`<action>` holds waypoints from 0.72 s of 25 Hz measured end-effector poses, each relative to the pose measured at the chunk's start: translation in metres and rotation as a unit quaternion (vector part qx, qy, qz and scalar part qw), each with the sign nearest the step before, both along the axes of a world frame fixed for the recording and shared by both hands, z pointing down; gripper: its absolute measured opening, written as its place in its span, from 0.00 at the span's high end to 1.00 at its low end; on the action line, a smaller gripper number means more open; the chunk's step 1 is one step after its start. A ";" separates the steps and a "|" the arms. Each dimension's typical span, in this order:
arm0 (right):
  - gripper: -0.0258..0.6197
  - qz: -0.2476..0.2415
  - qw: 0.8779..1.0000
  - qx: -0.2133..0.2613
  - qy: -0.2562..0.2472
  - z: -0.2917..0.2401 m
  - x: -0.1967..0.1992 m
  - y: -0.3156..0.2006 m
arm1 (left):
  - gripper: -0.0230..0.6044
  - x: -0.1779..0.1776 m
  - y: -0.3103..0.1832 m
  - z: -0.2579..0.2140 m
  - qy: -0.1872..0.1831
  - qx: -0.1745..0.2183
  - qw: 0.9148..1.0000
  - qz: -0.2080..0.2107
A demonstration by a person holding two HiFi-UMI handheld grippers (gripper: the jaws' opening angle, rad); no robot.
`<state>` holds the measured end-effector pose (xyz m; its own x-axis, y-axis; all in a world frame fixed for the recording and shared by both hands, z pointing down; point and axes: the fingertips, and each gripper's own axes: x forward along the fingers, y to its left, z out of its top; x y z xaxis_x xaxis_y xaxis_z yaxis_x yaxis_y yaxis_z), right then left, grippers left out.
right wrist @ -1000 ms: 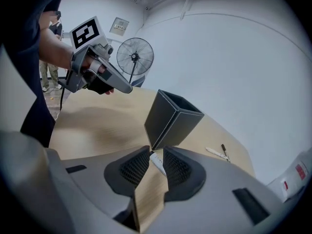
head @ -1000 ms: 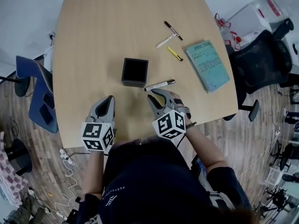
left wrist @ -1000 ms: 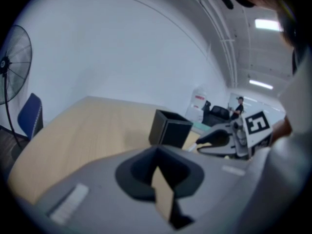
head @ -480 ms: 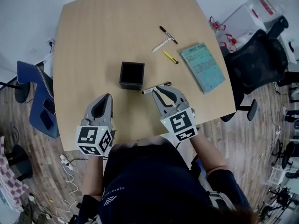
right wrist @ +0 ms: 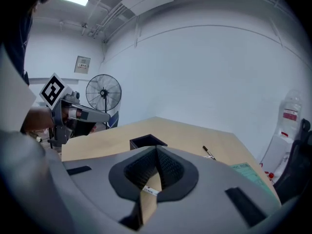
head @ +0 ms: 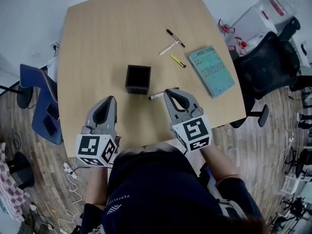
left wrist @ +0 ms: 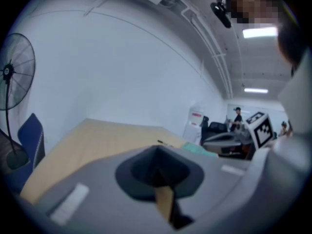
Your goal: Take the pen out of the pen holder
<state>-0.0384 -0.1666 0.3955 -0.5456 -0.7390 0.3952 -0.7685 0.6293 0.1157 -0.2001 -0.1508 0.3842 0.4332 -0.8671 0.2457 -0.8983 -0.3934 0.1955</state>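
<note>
Left hand-held gripper (head: pixel 110 100) pressed together; right hand-held gripper (head: pixel 168 91) just closed on nothing; pen (head: pixel 156 96) lies on tabletop (head: pixel 117 33) near pen holder (head: pixel 138 79).

A light wooden bench (head: pixel 122 33) spreads ahead of the left tongs (head: pixel 112 99) and the right tongs (head: pixel 168 91). A teal book (head: pixel 211 71) lies flat on it, ahead and to the right of the right tongs, near the bench's right edge. Past that edge stands a black office chair (head: pixel 273 62). A blue chair (head: pixel 41 106) sits left of the left tongs, off the bench. Further left, a standing fan (right wrist: pixel 103 94) stands by the white wall. The floor (head: pixel 273 145) is wood
</note>
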 end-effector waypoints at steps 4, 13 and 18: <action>0.96 0.007 1.000 -0.001 -0.020 -0.007 0.000 0.001 | 0.96 0.000 0.002 -0.001 -0.004 -0.001 1.000 0.002; 0.96 0.017 0.999 -0.018 -0.034 -0.008 -0.001 0.002 | 0.96 -0.002 0.001 0.006 -0.009 -0.012 1.000 0.004; 0.96 0.016 0.999 -0.020 -0.033 -0.010 -0.004 0.001 | 0.96 -0.002 -0.001 0.007 -0.011 -0.015 1.000 0.009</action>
<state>-0.0420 -0.1660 0.3856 -0.5485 -0.7408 0.3877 -0.7931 0.6079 0.0394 -0.2023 -0.1518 0.3915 0.4428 -0.8512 0.2818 -0.8954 -0.4038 0.1876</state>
